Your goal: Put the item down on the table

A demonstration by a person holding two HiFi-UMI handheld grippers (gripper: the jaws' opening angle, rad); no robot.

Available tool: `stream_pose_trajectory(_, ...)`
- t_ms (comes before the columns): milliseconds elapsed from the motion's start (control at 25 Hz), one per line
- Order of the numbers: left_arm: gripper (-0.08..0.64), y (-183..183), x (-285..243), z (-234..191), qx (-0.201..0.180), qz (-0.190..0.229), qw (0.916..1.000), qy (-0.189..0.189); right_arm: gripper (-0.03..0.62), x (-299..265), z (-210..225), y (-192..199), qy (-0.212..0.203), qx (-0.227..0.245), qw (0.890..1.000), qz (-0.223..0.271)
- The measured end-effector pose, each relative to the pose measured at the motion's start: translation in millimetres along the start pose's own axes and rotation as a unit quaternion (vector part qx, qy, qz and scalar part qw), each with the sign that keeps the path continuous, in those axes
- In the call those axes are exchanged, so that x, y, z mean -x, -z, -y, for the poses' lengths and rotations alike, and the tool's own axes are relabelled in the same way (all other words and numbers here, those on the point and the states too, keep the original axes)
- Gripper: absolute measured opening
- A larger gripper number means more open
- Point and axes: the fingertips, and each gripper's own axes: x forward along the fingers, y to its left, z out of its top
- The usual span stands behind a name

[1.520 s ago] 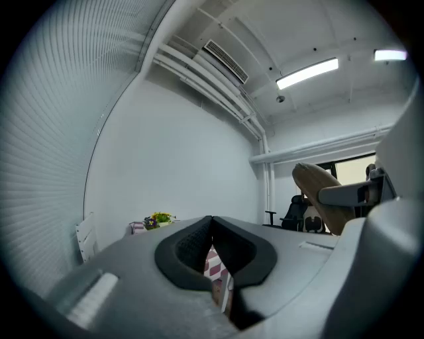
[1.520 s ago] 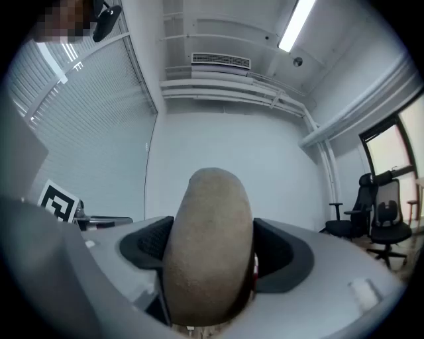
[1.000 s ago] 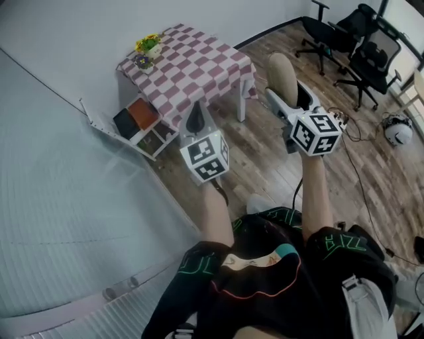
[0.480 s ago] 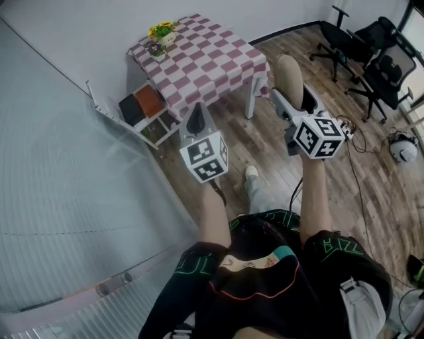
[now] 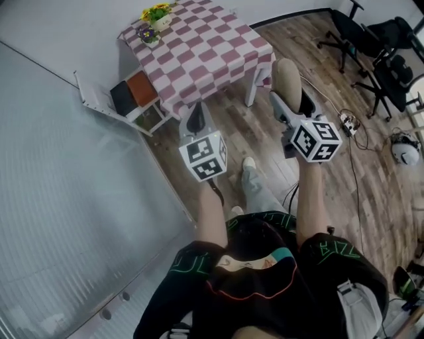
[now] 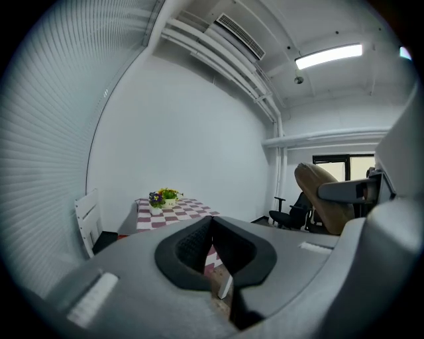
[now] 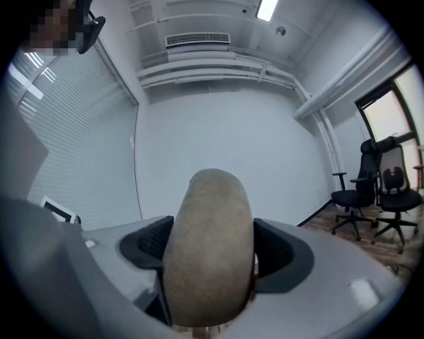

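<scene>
Stepped nearer since a sec ago: table (image 5: 205,56) now larger in head view, one shoe (image 5: 248,164) out front on plank floor (image 5: 265,152), both grippers at abt same spot in frame. Nearest: left gripper (image 5: 196,119), jaws pressed together on nothing, ribbed black pads touching. Just beside it: right gripper (image 5: 289,104), pinching the item (image 5: 286,76) at mid-body. Tan, oblong, rounded ends, matte & slightly rough skin; potato or bread roll, can't say which. Carried pointing fwd, well above floor, not yet over table. Step in hand, as judged: approach/carry, placing not begun. Next prob. calls for a few more steps, then a reach over the top, a slow lowering onto it & jaws eased apart. Liable to roll, given rounded form, so best laid on long side. Further out: maroon-&-white check cloth (image 5: 228,40) draped over table edges, soft, maybe slippy. Far corner: small flower pots (image 5: 156,14), to be kept clear of. Beyond, at right: black office chairs (image 5: 384,63).
</scene>
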Motion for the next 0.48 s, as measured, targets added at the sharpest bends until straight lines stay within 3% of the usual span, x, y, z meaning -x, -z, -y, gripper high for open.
stream_pose_trajectory(280,0.008,53,-68,29,-0.001,-0.064,0.9975,0.029,0.377,-35,55,34,0.023,-0.029,0.999,-0.034)
stream_pose_trajectory(480,0.008,66,-116,36,-0.012,-0.085,0.9956,0.037,0.377,-72,85,55,0.024,-0.054,0.997,-0.045)
